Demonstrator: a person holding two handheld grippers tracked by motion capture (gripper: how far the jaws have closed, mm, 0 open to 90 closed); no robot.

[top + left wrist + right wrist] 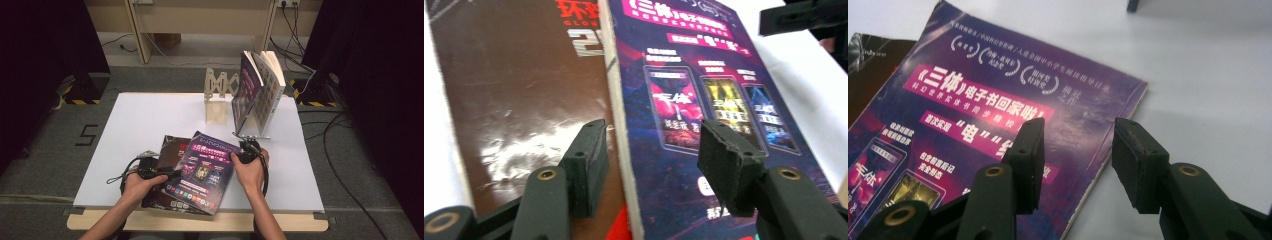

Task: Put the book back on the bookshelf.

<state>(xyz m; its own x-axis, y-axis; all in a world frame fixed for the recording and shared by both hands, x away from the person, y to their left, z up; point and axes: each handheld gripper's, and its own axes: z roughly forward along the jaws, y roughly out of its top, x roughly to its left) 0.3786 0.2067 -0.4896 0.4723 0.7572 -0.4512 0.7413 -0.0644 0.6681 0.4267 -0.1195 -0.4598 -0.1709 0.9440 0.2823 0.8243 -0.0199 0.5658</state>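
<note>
While two books already stand in the folding rack (220,85) at the back of the white desk (135,120), the purple magazine (207,170) lies near the front edge, overlapping a brown magazine (170,150); the left gripper (649,160) straddles its spine edge, fingers (586,160) wide apart, gripping nothing; the right gripper (1075,160) brackets the opposite edge, fingers (1140,165) likewise spread and empty, apparently poised to lift it from both sides.
</note>
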